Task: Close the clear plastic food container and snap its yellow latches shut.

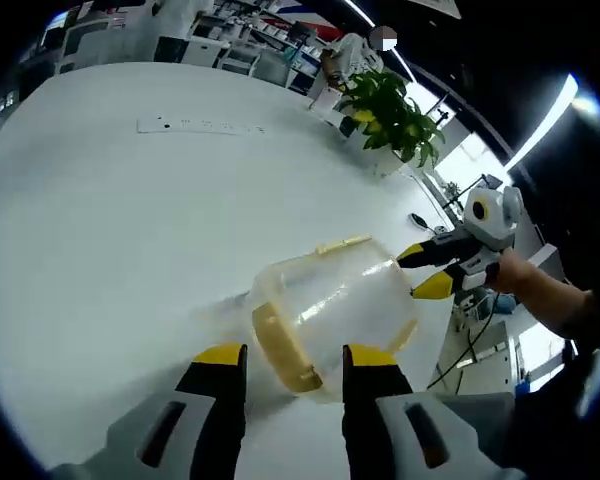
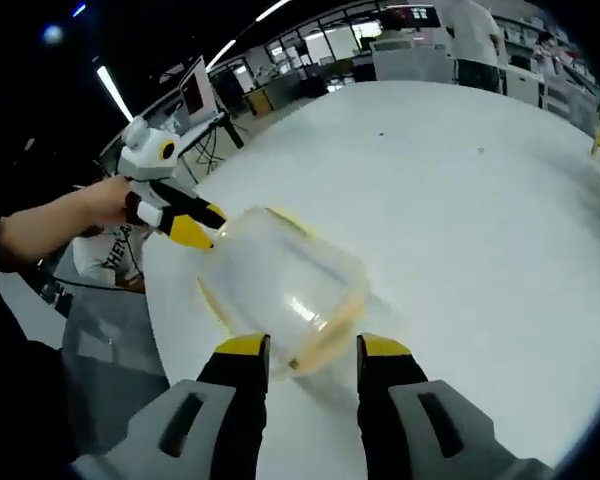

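The clear plastic container (image 1: 330, 305) with yellow latches (image 1: 342, 243) lies on the white table (image 1: 110, 230), its image blurred. Its near yellow-edged end sits just ahead of my left gripper (image 1: 295, 357), whose jaws stand open on either side of it. My right gripper (image 1: 426, 271) comes in from the right, open, with its yellow tips at the container's far side. In the right gripper view the container (image 2: 280, 280) lies just ahead of my open right gripper (image 2: 313, 347). The left gripper (image 2: 198, 224) reaches its far corner. I cannot tell whether the lid is fully seated.
A potted plant (image 1: 390, 110) stands at the table's far edge, and a long white strip (image 1: 200, 126) lies further back. The person's hand (image 1: 525, 275) and forearm (image 2: 50, 225) hold the grippers. The table edge (image 2: 155, 300) runs close to the container. Desks and monitors fill the background.
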{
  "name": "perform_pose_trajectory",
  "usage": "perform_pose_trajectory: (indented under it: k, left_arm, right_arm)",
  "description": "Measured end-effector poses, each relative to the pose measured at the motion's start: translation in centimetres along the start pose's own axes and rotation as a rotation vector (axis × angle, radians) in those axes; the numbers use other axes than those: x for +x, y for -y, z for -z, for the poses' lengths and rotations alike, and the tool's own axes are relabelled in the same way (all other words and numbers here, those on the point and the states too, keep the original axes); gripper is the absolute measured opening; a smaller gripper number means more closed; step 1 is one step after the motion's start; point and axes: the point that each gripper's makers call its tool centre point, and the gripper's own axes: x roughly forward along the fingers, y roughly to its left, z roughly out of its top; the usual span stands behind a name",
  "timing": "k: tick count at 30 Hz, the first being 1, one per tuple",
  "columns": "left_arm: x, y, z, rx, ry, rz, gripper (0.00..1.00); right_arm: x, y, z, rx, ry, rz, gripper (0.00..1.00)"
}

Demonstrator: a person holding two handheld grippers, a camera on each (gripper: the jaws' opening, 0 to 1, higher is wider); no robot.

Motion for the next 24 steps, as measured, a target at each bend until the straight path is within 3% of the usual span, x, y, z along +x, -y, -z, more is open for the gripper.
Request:
perform_pose_trajectory:
  k: [2,17,18,19,20,21,24]
  left_arm:
    - [0.1,0.7,-0.2,-0.016,0.009,0.021,0.25]
    - [0.2,0.8,-0.1,-0.069,0.074,-0.031,0.21]
    - [0.2,0.8,-0.1,-0.068,0.08,-0.03,0.21]
    - [0.4,1.8,-0.5,-0.1,0.111,0.018,0.18]
    - [0.2,1.0,-0.2,-0.093,0.097,-0.022,0.18]
    - [0.1,0.9,-0.1,-0.101,0.101,-0.026,0.18]
    - [0.4,0.8,-0.2,-0.137,0.091,-0.033,0.17]
  right_arm:
    - [0.2,-0.3,0.2,0.014,-0.009,-0.012,0.28]
    - [0.4,-0.2,0.0,0.075,0.03,0.014,0.24]
    - [0.4,-0.2,0.0,0.075,0.031,0.015,0.24]
    - [0.5,-0.2,0.0,0.076,0.033,0.016,0.23]
    - [0.5,-0.3,0.1,0.069,0.035,0.018,0.23]
    - [0.4,-0.3,0.2,0.056,0.027,0.015,0.22]
    - [0.9,-0.2,0.4,0.124,-0.015,-0.028,0.19]
